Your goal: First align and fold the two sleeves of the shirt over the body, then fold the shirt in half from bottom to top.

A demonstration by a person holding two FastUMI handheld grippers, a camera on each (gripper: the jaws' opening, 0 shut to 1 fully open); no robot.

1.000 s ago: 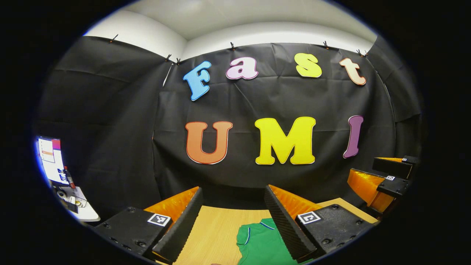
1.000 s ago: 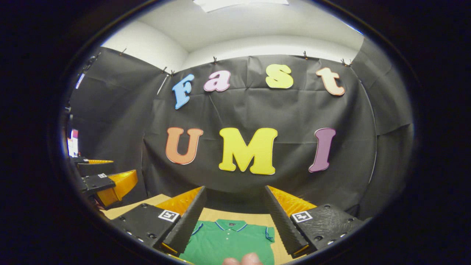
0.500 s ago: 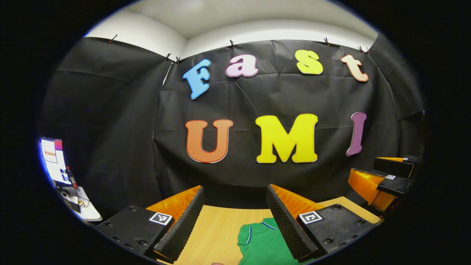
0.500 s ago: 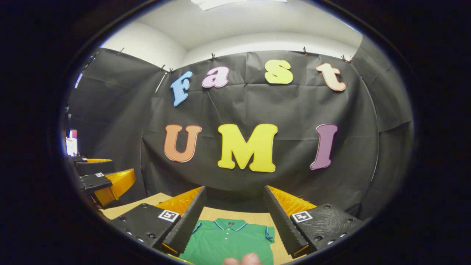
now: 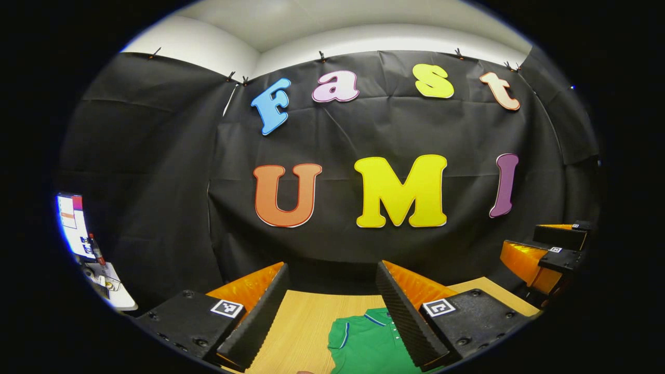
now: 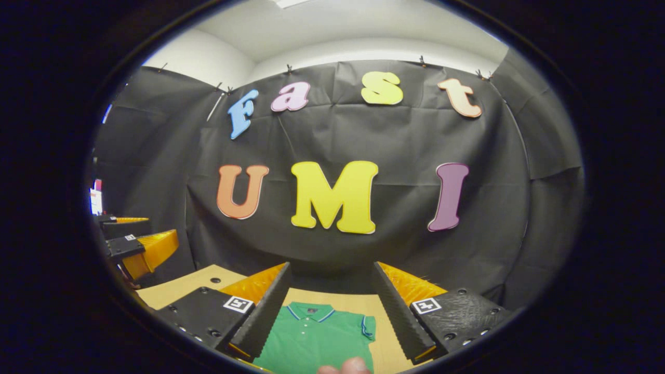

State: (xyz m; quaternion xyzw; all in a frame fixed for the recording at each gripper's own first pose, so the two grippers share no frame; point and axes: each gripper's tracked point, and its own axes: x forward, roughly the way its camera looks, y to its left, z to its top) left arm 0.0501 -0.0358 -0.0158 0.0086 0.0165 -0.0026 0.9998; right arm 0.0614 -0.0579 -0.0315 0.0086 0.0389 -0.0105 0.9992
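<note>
Nothing folded yet afaict. Green shirt lies flat on the wooden table, collar toward the wall, both visible sleeves out to the sides. Your left gripper and right gripper hang above it, jaws apart, holding nothing. Left to do: both sleeve folds, then bottom-to-top fold. Lower half of shirt is out of frame.
</note>
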